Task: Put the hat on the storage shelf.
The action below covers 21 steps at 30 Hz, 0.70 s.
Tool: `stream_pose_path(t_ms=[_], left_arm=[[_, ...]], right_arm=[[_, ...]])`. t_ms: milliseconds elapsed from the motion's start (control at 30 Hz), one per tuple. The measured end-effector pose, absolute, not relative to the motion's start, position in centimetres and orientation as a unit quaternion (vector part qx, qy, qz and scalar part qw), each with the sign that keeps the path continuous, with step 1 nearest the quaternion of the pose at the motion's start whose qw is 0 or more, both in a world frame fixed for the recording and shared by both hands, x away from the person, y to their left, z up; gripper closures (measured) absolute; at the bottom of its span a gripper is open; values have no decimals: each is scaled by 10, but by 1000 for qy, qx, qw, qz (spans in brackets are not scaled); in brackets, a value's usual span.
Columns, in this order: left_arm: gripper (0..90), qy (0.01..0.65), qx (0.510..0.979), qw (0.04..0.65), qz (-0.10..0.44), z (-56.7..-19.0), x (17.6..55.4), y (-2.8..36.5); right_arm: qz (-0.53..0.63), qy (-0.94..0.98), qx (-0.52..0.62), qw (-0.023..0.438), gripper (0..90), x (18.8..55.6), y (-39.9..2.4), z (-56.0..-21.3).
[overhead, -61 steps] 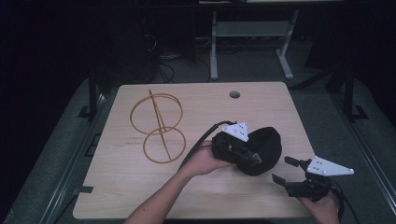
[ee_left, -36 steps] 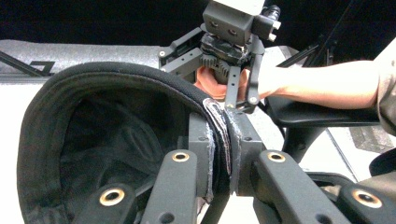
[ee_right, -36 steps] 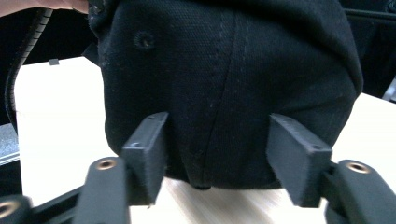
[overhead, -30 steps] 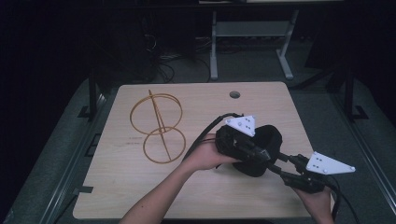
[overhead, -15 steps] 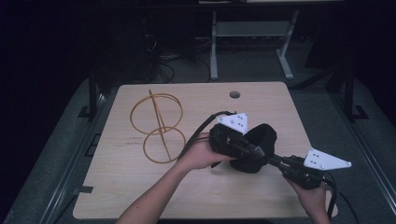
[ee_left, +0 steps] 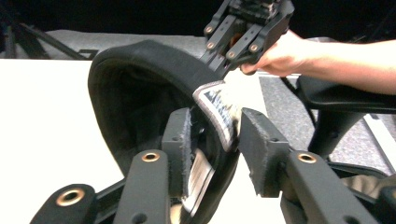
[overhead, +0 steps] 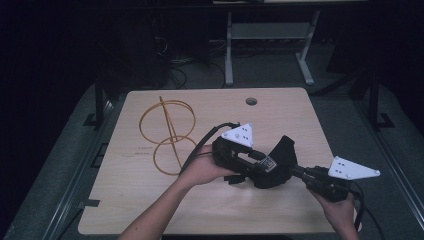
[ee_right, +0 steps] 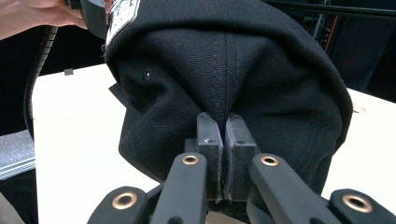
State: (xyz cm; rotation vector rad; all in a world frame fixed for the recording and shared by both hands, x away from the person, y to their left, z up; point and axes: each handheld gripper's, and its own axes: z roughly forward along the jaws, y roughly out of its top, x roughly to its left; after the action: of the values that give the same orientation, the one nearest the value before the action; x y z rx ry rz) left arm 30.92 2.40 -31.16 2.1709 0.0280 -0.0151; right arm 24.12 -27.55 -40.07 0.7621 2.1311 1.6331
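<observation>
Left of the black cap (overhead: 276,165), a wire ring frame (overhead: 167,135) lies on the wooden surface (overhead: 280,107). The left tool (overhead: 250,169) has just been opening, its pads released around the cap's labelled rim, seemingly not pressing. At the cap's right, the right tool (overhead: 296,171) is clenched on its fabric.

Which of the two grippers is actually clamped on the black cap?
The right gripper: its pads pinch the black cap's fabric. The left gripper merely straddles the rim.

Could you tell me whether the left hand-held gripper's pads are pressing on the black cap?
No: the left hand-held gripper stands open, its pads astride the black cap.
</observation>
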Motion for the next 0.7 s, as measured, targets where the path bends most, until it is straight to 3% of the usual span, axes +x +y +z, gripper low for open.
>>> stream_pose_path(t_ms=[700], left_arm=[[491, 48, 888, 456, 42, -324, 293, 74]], right_arm=[[554, 775, 255, 167, 869, 261, -286, -351]])
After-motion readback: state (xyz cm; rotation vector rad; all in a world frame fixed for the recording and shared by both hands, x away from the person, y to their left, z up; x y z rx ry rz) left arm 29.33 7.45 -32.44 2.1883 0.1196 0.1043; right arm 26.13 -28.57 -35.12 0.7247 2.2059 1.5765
